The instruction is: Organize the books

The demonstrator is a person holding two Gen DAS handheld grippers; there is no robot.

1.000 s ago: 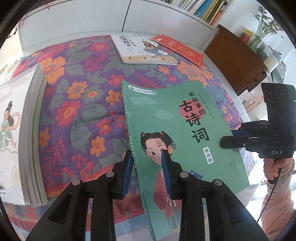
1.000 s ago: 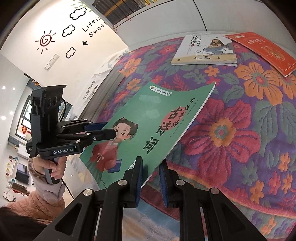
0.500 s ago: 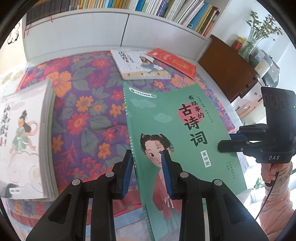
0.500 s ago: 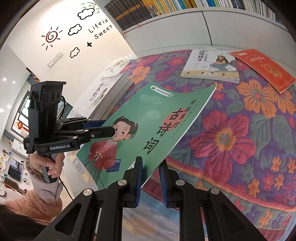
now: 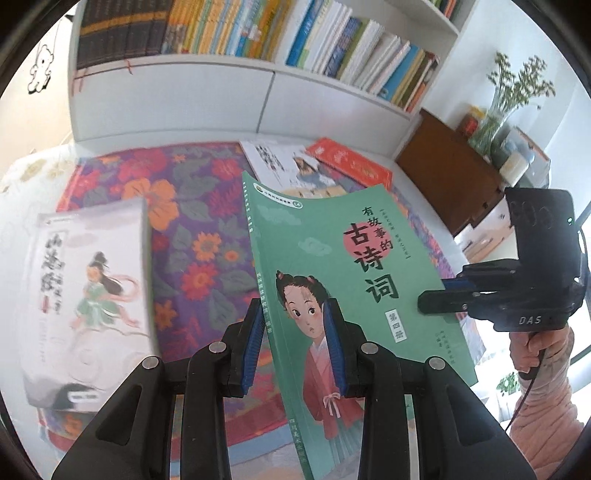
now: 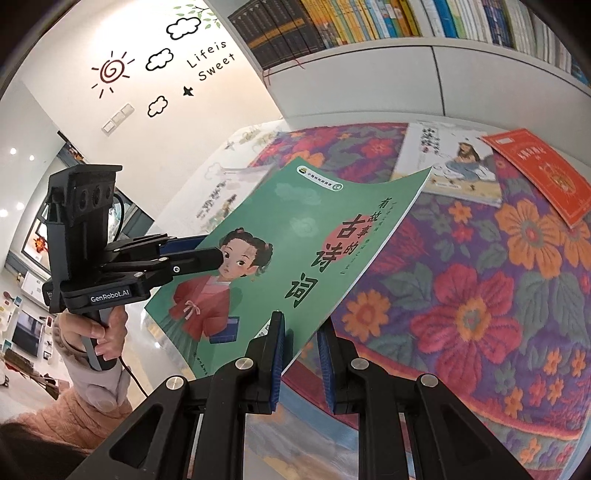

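Home room: packed bookshelf, floral bedspread, playful wall decals

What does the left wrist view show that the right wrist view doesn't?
Left wrist only: the vase of greenery on the brown cabinet. Right wrist only: the wall decals. Both: the green book held by the left gripper and right gripper, the white book, the red book, the floral cloth and the bookshelf.

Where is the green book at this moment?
In both wrist views the green book is lifted clear of the floral cloth, held between the left gripper and right gripper, nearer than the red book.
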